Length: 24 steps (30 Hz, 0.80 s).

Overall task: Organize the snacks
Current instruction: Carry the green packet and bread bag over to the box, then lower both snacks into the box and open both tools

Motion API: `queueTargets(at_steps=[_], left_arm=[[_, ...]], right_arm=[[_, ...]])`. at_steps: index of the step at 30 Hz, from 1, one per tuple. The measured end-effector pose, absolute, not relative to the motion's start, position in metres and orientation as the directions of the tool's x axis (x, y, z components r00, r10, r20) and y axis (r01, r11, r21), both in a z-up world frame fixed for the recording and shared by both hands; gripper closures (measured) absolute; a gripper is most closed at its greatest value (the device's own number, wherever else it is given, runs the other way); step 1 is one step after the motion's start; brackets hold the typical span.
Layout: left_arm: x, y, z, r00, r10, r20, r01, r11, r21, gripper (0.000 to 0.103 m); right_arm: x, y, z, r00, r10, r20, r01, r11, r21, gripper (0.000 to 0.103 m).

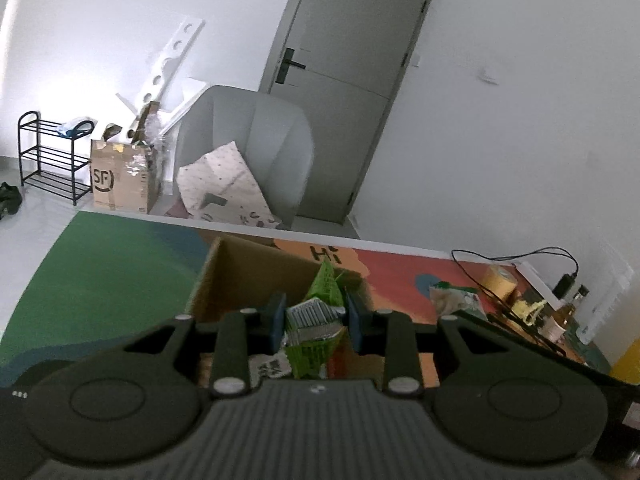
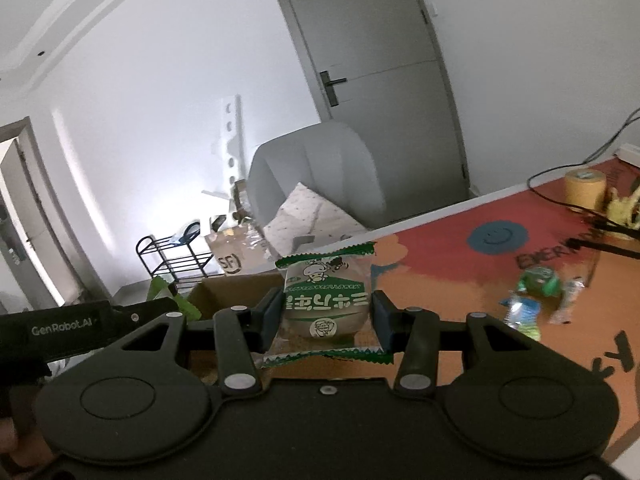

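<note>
Pinched between the blue pads of the right hand-held gripper (image 2: 326,314): a clear, green-edged plastic snack packet with a round bun inside (image 2: 325,304), held upright above the bench (image 2: 440,280), its green printed label upside down to the camera and its characters too garbled to read with confidence. Clamped likewise in the left hand-held gripper (image 1: 316,322): a crumpled green-and-silver foil snack packet (image 1: 316,320), hanging just over the open brown cardboard box (image 1: 240,276) at the bench's near side. Judged as the carrying step, both packets lifted and headed for the box; next move calls for bringing each over the box mouth, lowering inside the walls and spreading the pads, one side at a time to avoid a clash, since the left unit already crowds the right camera's lower left corner. More loose green and blue wrapped snacks (image 2: 536,296) waiting farther right on the bench, well apart from the box, beside a yellow tape roll (image 2: 585,190) and a black cable. Readable writing: "GenRobot.AI" on the left unit's black casing (image 2: 64,328), "Hi" on the colourful bench mat (image 1: 326,255), "SF" on a taped brown carton (image 1: 120,178) on the floor beyond, near a black wire shoe rack (image 1: 48,156) and a grey armchair (image 1: 256,140).
</note>
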State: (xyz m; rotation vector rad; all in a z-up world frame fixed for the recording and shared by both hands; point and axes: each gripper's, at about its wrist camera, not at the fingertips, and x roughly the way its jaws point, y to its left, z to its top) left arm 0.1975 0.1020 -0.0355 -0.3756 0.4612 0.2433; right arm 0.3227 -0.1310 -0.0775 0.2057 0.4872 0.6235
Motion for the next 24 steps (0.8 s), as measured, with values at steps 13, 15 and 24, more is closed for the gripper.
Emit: queueTargets(at_steps=[13, 15, 24], left_arm=[[0.207, 0.134, -0.046, 0.864, 0.135, -0.486, -0.325, 0.885, -0.332, 0.072], [0.212, 0.138, -0.049, 0.863, 0.129, -0.488, -0.324, 0.883, -0.340, 0.072], [0.240, 0.148, -0.065, 0.848, 0.084, -0.523, -0.317, 0.871, -0.374, 0.070]], right_arm=[[0.328, -0.091, -0.078, 0.676, 0.621, -0.398, -0.543, 0.784, 0.301, 0.058], [0.329, -0.088, -0.078, 0.674, 0.618, -0.404, -0.542, 0.786, 0.298, 0.058], [0.339, -0.077, -0.081, 0.675, 0.600, -0.430, -0.528, 0.799, 0.287, 0.058]])
